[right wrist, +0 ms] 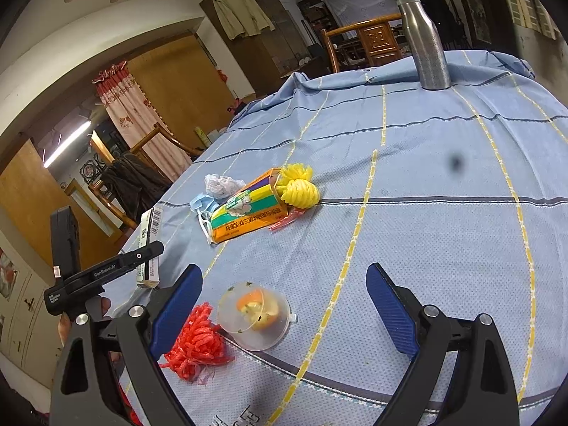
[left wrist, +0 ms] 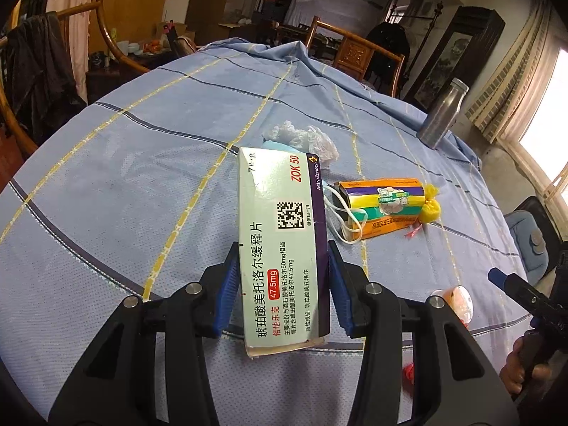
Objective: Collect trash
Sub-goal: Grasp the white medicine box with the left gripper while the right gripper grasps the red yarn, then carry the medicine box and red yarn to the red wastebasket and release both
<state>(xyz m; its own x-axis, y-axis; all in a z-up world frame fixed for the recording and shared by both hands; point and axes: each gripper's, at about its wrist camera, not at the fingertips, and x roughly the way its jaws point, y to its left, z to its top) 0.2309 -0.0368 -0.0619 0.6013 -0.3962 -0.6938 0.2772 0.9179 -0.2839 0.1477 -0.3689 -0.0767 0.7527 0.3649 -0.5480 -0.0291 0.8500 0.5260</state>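
Note:
My left gripper [left wrist: 282, 259] is shut on a pale green medicine box [left wrist: 284, 245] and holds it above the blue checked tablecloth [left wrist: 142, 177]. The box also shows in the right wrist view [right wrist: 151, 238], held by the left gripper [right wrist: 149, 248]. My right gripper [right wrist: 284, 277] is open and empty above a clear plastic cup with orange peel [right wrist: 254, 314] and a red mesh net [right wrist: 198, 340]. An orange carton [left wrist: 381, 207] [right wrist: 245, 209], a yellow mesh net [right wrist: 298, 186], a blue face mask [right wrist: 202, 204] and a crumpled plastic bag [left wrist: 305, 138] lie mid-table.
A steel bottle [right wrist: 424, 42] stands at the table's far edge. Wooden chairs [left wrist: 355, 53] ring the table, one draped with dark clothing [left wrist: 39, 74]. A red wrapper [right wrist: 285, 220] lies beside the carton. A window [left wrist: 546, 120] is at the right.

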